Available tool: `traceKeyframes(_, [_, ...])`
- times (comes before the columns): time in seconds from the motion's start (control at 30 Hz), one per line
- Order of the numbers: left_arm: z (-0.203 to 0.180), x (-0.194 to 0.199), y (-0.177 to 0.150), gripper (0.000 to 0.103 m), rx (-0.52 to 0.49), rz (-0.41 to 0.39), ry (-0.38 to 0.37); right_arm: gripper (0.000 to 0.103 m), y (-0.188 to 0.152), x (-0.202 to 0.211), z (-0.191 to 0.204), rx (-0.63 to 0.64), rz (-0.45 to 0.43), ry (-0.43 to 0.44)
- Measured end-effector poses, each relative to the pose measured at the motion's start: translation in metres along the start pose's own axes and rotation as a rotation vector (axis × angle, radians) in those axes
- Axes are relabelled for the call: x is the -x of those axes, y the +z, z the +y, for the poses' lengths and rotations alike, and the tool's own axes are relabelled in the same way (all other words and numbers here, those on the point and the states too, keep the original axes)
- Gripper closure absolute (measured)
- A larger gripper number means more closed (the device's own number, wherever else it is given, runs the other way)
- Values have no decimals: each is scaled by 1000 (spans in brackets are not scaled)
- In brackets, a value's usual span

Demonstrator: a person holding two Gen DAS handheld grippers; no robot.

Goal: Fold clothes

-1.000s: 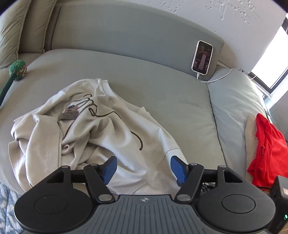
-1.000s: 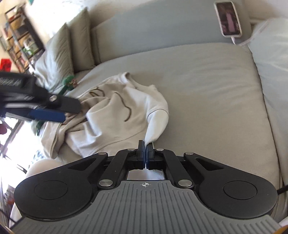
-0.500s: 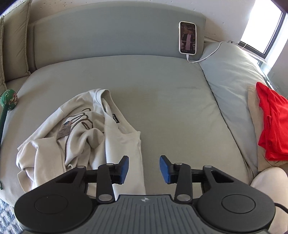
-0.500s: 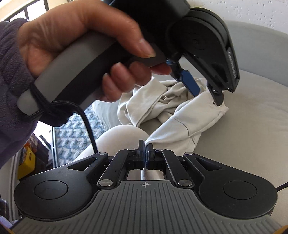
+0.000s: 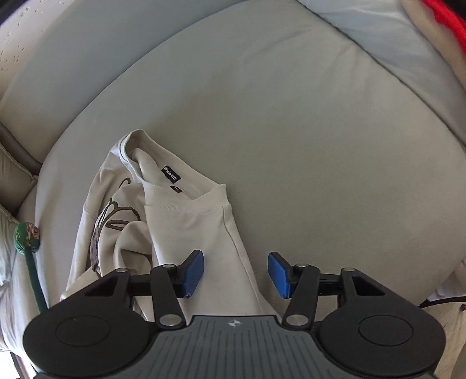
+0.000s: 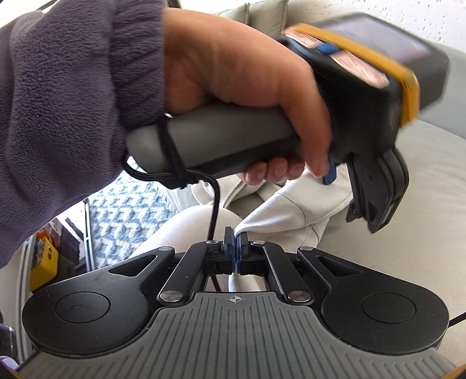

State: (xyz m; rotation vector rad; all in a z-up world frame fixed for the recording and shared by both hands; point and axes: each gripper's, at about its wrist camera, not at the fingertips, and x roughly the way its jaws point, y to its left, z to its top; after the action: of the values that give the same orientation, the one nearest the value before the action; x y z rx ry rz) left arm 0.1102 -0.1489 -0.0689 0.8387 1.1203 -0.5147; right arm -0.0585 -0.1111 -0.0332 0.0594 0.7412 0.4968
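Sweatshirt (image 5: 186, 224), cream with a brown looping print and a small black neck label, lies crumpled on the left part of a wide grey sofa seat (image 5: 320, 145). Its ribbed collar points up the cushion toward the backrest, and one flat panel runs down toward the camera, passing under the left gripper (image 5: 236, 274). That gripper hovers over the cloth with its blue pads spread wide apart, holding nothing; the left pad sits above the fabric, the right pad above bare cushion just past the garment's right seam.

The right gripper (image 6: 235, 250) has its pads pressed together on a corner of the same cream fabric (image 6: 291, 210), which stretches up from the pinch toward the left gripper's body. In the right wrist view the left hand (image 6: 238, 84), in a purple fleece sleeve, wraps the grey handle of the left tool and fills most of the frame, very close to the camera.

No basket or bin shows in either view. The seat to the right of the sweatshirt is bare grey cushion up to the seam with the next cushion. A red garment (image 5: 448, 23) lies at the far right edge, well apart. A green round-headed stick (image 5: 27, 242) rests by the left edge of the seat, near the sweatshirt's bunched side. Blue-and-white patterned rug (image 6: 125, 212) shows below the sofa's front edge.
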Motion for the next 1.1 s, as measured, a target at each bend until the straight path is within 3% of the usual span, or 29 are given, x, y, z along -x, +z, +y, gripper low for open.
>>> traceKeyframes(0.17, [-7,-15,-1,49,-78,38,81,102,3,-4,-1,-3,1,-1])
traceKeyframes(0.2, [-5,-15,-2,57,-79,33,91,102,4,-5,-2,-3,1,-2])
traceKeyframes(0.23, [1,-12,-2,73,-44,14,90,102,3,-3,-4,-5,1,-3])
traceKeyframes(0.33, [24,-3,-2,99,119,-69,47,98,2,1,-10,-20,4,-3])
traceKeyframes(0.43, [58,15,-19,100,280,-187,-34,94,1,10,-19,-40,10,0])
traceKeyframes(0.5, [80,27,-37,101,390,-285,-98,78,-1,20,-28,-53,16,-1])
traceKeyframes(0.53, [90,34,-48,101,448,-341,-133,61,-2,26,-32,-63,17,-1])
traceKeyframes(0.57, [101,40,-59,101,506,-397,-168,57,-3,33,-37,-75,15,-2])
traceKeyframes(0.7, [128,51,-110,101,728,-532,-279,57,2,65,-69,-207,-103,-3])
traceKeyframes(0.8, [133,62,-143,102,839,-595,-341,57,29,63,-94,-271,-141,-69])
traceKeyframes(0.93, [101,86,-164,102,798,-661,-336,55,73,22,-138,-364,-59,-86])
traceKeyframes(1.1, [65,106,-154,102,611,-775,-328,55,139,-71,-169,-402,43,-36])
